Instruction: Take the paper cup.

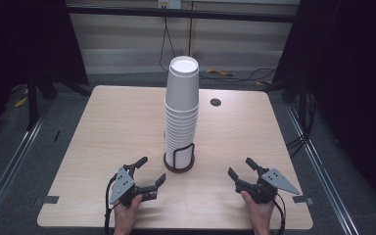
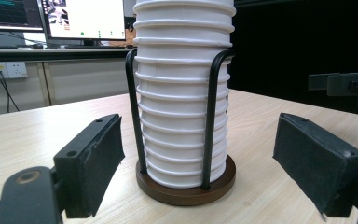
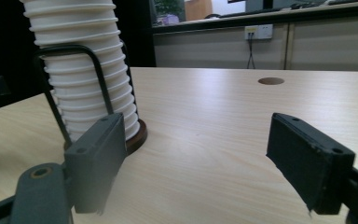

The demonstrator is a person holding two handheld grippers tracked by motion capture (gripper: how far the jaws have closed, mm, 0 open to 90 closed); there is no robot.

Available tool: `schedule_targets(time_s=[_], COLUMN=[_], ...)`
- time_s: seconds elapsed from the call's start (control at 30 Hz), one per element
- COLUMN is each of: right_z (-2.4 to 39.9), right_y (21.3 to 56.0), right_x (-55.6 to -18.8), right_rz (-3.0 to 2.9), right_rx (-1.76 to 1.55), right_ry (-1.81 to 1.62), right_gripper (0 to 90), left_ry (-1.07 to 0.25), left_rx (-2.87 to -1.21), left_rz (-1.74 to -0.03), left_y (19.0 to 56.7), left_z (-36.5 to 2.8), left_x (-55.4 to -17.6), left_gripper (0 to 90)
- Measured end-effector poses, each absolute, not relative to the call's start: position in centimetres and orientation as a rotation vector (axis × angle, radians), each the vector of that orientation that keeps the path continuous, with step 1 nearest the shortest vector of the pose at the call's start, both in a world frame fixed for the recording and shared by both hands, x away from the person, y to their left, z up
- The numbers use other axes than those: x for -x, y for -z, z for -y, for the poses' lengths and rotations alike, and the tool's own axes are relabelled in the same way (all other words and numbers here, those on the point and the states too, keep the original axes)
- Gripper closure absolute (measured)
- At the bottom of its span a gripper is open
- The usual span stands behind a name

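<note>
A tall stack of white paper cups (image 1: 181, 107) stands in a black wire holder with a round brown base (image 1: 178, 165), near the middle of the light wooden table (image 1: 117, 127). My left gripper (image 1: 152, 170) lies just left of the base, near the front edge, open and holding nothing. My right gripper (image 1: 240, 167) lies to the right of the base, also open and empty. In the left gripper view, the cups (image 2: 182, 93) and base (image 2: 186, 189) stand straight ahead between the spread jaws. In the right gripper view, the stack (image 3: 84, 70) is off to the left.
A round cable hole (image 1: 216, 102) sits in the table behind and right of the stack. Dark curtains flank both sides. Cables lie on the floor beyond the far edge. Monitors (image 2: 84, 18) and a wall socket (image 2: 4, 70) stand far behind the table.
</note>
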State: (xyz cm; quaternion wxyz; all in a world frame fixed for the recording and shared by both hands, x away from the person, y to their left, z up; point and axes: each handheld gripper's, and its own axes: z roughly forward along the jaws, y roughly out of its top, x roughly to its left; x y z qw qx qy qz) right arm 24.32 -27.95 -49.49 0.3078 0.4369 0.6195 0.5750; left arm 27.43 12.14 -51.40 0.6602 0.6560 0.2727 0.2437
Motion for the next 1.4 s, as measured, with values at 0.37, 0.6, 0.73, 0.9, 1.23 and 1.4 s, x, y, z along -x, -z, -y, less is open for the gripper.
schedule_targets(time_s=[0.37, 0.6, 0.73, 0.9, 1.23, 1.4], right_z=[27.2, 26.9, 26.5, 25.9, 24.7, 24.3], right_y=[48.1, 46.3, 45.4, 44.4, 41.3, 39.8], right_x=[-24.9, -25.4, -25.7, -26.2, -27.5, -28.4], right_rz=[-1.684, -1.734, -1.768, -1.787, -1.832, -1.844], right_rx=[-1.099, -1.079, -1.065, -1.048, -0.992, -0.996], right_ry=[-1.574, -1.577, -1.585, -1.611, -1.61, -1.622], right_gripper=[19.2, 19.7, 19.7, 18.8, 18.6, 18.1], left_ry=[-0.538, -0.543, -0.543, -0.539, -0.531, -0.533], left_rx=[-1.48, -1.491, -1.491, -1.489, -1.487, -1.486], left_rz=[-0.613, -0.603, -0.601, -0.601, -0.596, -0.597], left_y=[51.4, 51.4, 51.4, 51.4, 51.4, 51.4], left_z=[-12.1, -12.2, -12.2, -12.2, -12.2, -12.2], left_x=[-27.4, -27.4, -27.4, -27.4, -27.4, -27.4], left_gripper=[15.5, 15.6, 15.6, 15.6, 15.5, 15.6])
